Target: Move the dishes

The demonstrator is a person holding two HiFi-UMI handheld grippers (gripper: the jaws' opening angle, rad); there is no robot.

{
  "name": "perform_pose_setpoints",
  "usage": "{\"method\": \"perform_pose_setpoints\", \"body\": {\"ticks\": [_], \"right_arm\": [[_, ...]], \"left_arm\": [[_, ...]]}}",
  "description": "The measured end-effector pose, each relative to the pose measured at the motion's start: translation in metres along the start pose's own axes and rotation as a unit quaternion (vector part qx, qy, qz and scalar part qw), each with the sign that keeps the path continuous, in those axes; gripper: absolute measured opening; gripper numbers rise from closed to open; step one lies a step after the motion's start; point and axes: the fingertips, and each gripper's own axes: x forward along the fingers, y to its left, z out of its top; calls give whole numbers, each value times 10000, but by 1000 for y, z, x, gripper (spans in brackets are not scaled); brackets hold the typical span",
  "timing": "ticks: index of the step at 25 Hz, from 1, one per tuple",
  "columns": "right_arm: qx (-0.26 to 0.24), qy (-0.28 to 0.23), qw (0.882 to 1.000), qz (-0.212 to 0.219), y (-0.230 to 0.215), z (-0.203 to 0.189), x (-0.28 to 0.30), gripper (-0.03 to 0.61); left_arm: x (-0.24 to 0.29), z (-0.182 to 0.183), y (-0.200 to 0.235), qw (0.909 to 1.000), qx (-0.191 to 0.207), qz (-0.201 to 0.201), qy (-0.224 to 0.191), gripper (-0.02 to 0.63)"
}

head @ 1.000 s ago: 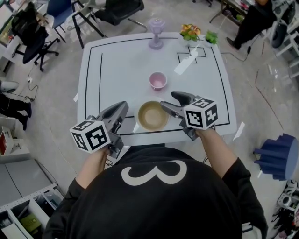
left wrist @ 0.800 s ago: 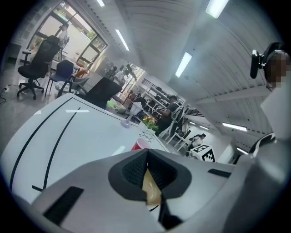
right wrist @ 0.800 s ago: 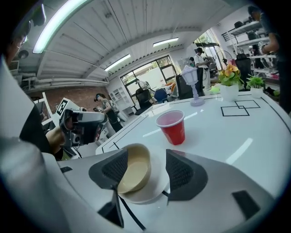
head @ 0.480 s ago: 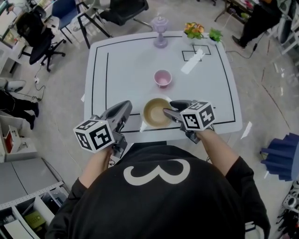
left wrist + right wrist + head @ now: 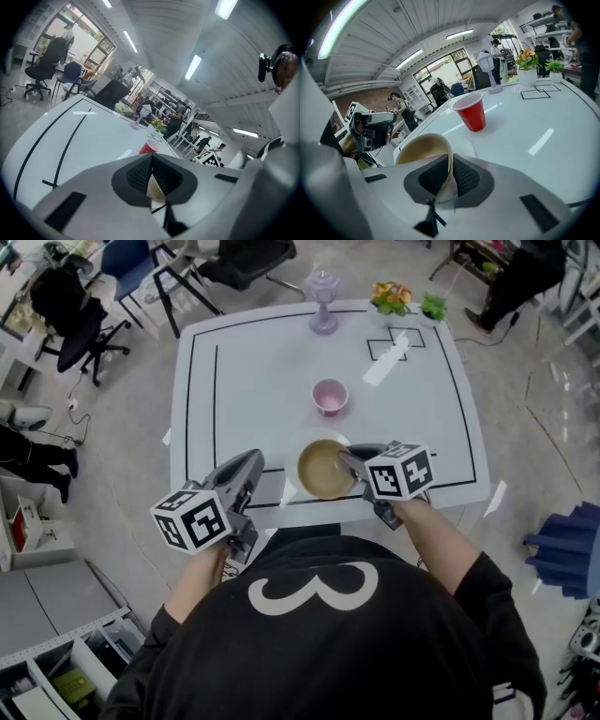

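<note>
The right gripper [image 5: 348, 459] had just been closing its jaws onto the rim of the round tan bowl [image 5: 323, 471] near the white table's [image 5: 253, 371] front edge, while the left gripper [image 5: 254, 460] kept apart from it, fingers pressed together.

White "3" on black shirt [image 5: 319, 652]

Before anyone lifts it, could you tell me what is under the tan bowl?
A white plate: its rim shows left of and beyond the tan bowl. The bowl hides the rest and anything between them.
</note>
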Motion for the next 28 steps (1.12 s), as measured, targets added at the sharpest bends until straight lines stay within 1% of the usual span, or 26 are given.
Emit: {"method": "perform_pose_setpoints", "body": {"ticks": [5,9,15,21,28], "right_arm": [[63,-95,9999,1,1,4,-1,26],[-80,-158,9998,-12,3,9,-6,26],[-100,-382,9992,-79,-2,24,-27,26],[-123,-535,9981,-298,-20,32,-50,26],[75,-680,9952,-699,-54,36,-76,26]], "left_arm": [[3,-1,1,10000,-32,-37,15,3],[6,-1,0,10000,-22,-82,45,3],[12,6,-3,9999,34,-157,37,3],[24,6,-10,9996,88,-262,111,3],[37,10,-21,9988,180,-406,190,3]]}}
